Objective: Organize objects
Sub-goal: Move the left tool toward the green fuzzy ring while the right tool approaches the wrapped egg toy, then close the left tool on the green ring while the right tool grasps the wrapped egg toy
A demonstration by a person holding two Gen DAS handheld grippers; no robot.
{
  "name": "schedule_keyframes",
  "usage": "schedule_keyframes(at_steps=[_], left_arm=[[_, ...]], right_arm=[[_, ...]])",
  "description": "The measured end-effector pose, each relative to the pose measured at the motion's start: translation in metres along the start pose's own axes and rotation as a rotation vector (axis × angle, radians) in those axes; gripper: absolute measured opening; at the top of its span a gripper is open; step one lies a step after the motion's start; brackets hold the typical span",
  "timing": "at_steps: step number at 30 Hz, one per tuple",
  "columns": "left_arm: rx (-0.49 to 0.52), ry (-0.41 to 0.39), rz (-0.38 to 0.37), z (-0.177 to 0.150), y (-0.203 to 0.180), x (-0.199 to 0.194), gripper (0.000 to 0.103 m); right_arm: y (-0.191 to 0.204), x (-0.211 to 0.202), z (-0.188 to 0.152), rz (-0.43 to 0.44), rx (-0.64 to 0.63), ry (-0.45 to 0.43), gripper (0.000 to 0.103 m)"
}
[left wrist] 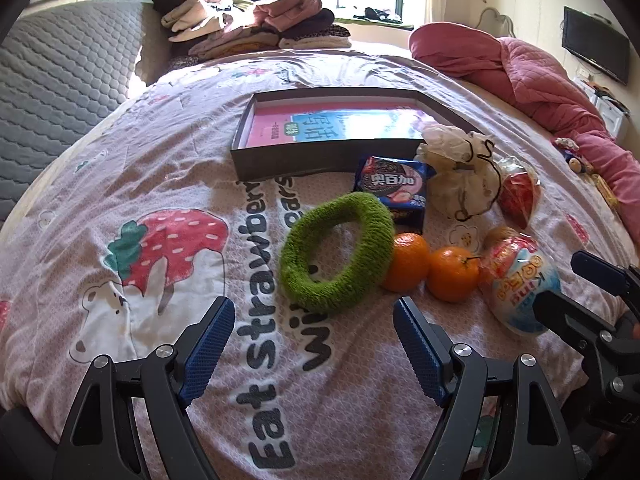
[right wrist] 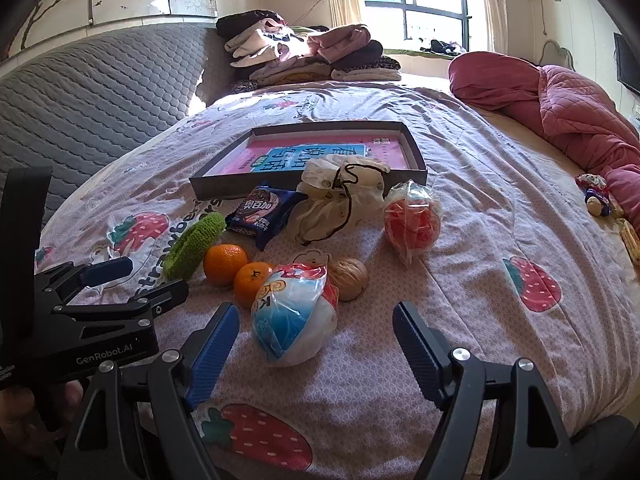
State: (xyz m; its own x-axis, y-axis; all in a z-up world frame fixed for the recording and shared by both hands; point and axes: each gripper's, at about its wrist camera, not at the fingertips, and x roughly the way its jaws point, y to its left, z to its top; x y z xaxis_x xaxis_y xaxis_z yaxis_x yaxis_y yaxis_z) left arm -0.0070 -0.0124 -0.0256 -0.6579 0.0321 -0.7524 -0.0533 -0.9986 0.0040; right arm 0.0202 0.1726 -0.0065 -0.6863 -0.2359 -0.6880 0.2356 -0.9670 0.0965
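On the bed lie a green knitted ring (left wrist: 336,252) (right wrist: 195,245), two oranges (left wrist: 408,262) (right wrist: 225,264), a walnut (right wrist: 348,278), a blue cookie pack (left wrist: 394,186) (right wrist: 262,210), a white drawstring pouch (left wrist: 464,176) (right wrist: 340,200), a red bagged ball (left wrist: 520,196) (right wrist: 412,222) and a wrapped toy egg (left wrist: 520,284) (right wrist: 294,314). Behind them sits a shallow dark box (left wrist: 296,160) (right wrist: 418,160) with a pink book inside. My left gripper (left wrist: 314,340) (right wrist: 132,276) is open, just short of the green ring. My right gripper (right wrist: 316,340) (left wrist: 580,284) is open, just short of the egg.
Folded clothes (right wrist: 312,56) are stacked at the far end of the bed. A pink quilt (right wrist: 560,108) lies along the right side, with small items (right wrist: 598,198) beside it. A grey padded mat (right wrist: 100,104) rises on the left.
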Motion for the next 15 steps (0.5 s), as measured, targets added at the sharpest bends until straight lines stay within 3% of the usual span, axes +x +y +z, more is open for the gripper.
schedule_keyframes(at_steps=[8, 15], left_arm=[[0.025, 0.004, -0.002, 0.004, 0.005, 0.014, 0.082], [0.056, 0.025, -0.025, 0.006, 0.002, 0.028, 0.069]], right_arm=[[0.003, 0.009, -0.001, 0.013, 0.001, 0.016, 0.079], [0.002, 0.020, 0.000, 0.007, 0.033, 0.035, 0.074]])
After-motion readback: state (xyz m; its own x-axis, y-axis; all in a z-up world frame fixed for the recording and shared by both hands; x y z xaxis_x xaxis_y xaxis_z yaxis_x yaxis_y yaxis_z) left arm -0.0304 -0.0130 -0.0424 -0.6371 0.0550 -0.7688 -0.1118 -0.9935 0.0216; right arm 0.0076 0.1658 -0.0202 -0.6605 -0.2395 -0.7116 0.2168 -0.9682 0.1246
